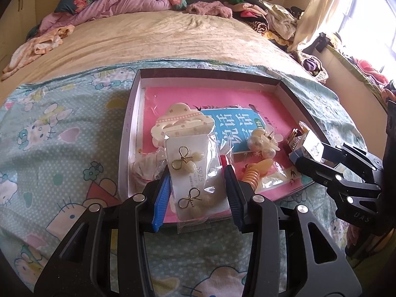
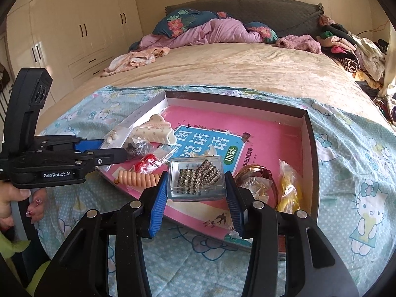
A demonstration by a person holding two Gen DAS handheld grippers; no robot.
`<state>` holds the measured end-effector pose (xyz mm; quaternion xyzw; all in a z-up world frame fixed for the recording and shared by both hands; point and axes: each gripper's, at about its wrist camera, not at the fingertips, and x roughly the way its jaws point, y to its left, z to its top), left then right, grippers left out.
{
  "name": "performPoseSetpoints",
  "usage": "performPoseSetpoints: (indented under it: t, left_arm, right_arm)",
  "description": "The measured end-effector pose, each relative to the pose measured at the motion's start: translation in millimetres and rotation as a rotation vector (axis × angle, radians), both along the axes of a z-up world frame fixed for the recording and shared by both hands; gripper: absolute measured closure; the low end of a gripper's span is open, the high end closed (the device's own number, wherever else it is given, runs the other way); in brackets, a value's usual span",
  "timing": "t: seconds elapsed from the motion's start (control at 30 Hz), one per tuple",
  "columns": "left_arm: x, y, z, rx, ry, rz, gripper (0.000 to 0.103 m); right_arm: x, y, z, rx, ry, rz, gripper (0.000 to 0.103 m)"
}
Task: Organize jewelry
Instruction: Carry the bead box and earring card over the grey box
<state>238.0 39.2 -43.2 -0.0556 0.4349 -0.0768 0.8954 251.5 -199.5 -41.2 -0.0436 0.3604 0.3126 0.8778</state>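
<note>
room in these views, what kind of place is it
A bedroom, most likely: a wide bed with pillows at its headboard, built-in wardrobes along one wall, and clothes piled by the window.

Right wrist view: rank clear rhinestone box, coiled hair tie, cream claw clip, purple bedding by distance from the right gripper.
1. clear rhinestone box: between the right gripper pads.
2. coiled hair tie: just left, near tray edge.
3. cream claw clip: farther back, left.
4. purple bedding: at the bed's head.
</note>
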Motion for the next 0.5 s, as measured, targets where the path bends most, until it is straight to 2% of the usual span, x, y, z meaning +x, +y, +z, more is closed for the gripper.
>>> performPoseSetpoints:
  t: [0.5]
  left_arm:
    - [5.2,1.1,-9.9,0.002,0.016,0.000,0.069]
  right_arm:
    - [9.4,8.8,-13.0,-0.022,0.034,0.005,0.060]
